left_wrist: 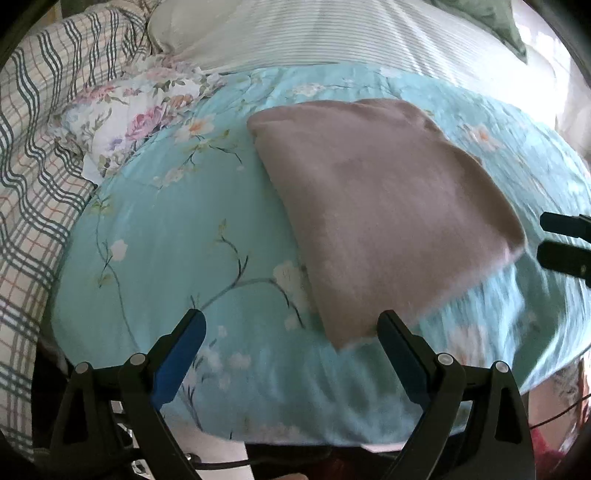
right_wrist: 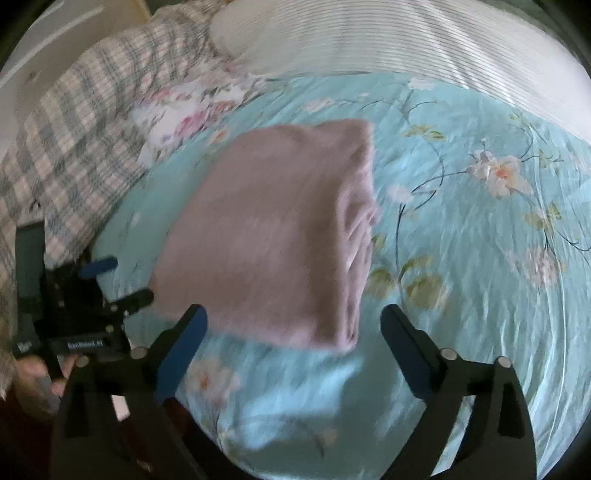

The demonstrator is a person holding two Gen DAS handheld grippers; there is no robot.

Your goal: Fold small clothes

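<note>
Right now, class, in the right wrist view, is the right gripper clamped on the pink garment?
No: the right gripper stands open, clear of the folded pink garment.

matt, fuzzy pink folded cloth (right_wrist: 266, 240) on a smooth, faintly sheeny turquoise floral quilt (right_wrist: 461, 258); tongs matt black plastic.

left wrist view looking steeply down, close over the turquoise floral bedcover (left_wrist: 166, 236), right wrist view likewise from the other side, both sharing the folded pink garment (left_wrist: 388, 221)

Bedroom in a home: bed spread with a turquoise floral quilt (left_wrist: 166, 240), a plaid blanket (left_wrist: 33, 177) bunched beside it, a striped white pillow (left_wrist: 332, 33) beyond.
</note>
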